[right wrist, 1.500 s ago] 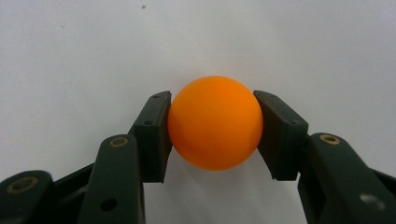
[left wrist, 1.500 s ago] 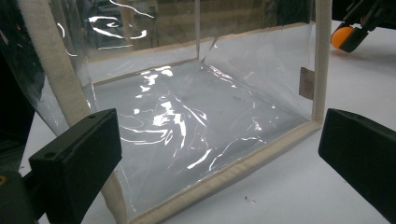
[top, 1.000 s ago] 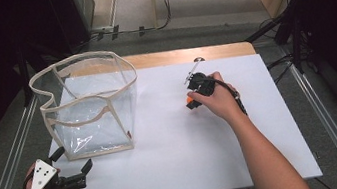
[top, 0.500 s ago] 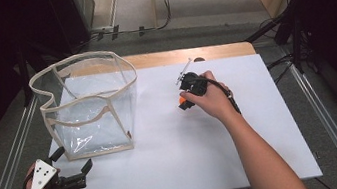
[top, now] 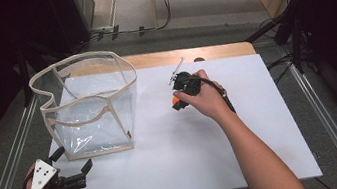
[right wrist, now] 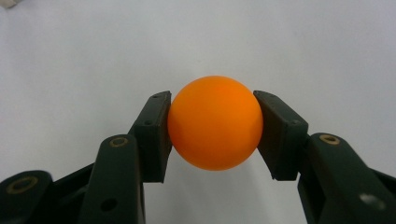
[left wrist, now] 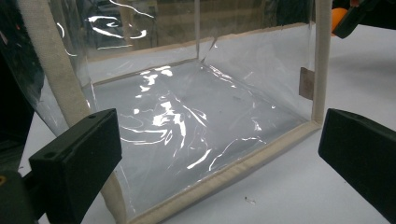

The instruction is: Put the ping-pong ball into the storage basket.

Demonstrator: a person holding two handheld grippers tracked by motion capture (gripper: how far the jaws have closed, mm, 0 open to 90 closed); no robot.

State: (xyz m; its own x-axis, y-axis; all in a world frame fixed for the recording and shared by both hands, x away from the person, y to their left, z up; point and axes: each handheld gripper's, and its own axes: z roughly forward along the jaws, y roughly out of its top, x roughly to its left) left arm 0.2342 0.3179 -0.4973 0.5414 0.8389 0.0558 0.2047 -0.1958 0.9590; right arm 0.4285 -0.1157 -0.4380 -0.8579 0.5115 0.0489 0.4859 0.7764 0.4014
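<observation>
Resting near the bench's (top: 247, 163) front left corner, the left gripper (top: 79, 172) sits low in the person's hand with its jaws spread wide and nothing between them. It points at the bag (top: 88, 106), which stands just ahead of it. From the left gripper view, the bag's (left wrist: 187, 116) clear wall and cloth-trimmed lower edge lie between the parted jaws but apart from them, so this gripper looks parked and ready, perhaps to steady the bag, rather than engaged with it.

The bag is a see-through, soft-sided one with a pale fabric rim. It stands upright on the white sheet with its mouth open upward, and it looks empty. Standing open like that, it would take something dropped in from above.

Right of the bag, near the middle of the bench, the right gripper (top: 177, 102) is clenched on the ball (top: 176, 101), a small orange one. In the right gripper view the two pads press the ball (right wrist: 215, 122) on opposite sides at about its widest part, a hold that should keep a smooth round thing from squirting out. White sheet shows behind the ball; whether it is lifted clear I cannot tell. The gripper points toward the bag, so the ball is probably meant for its open mouth.
</observation>
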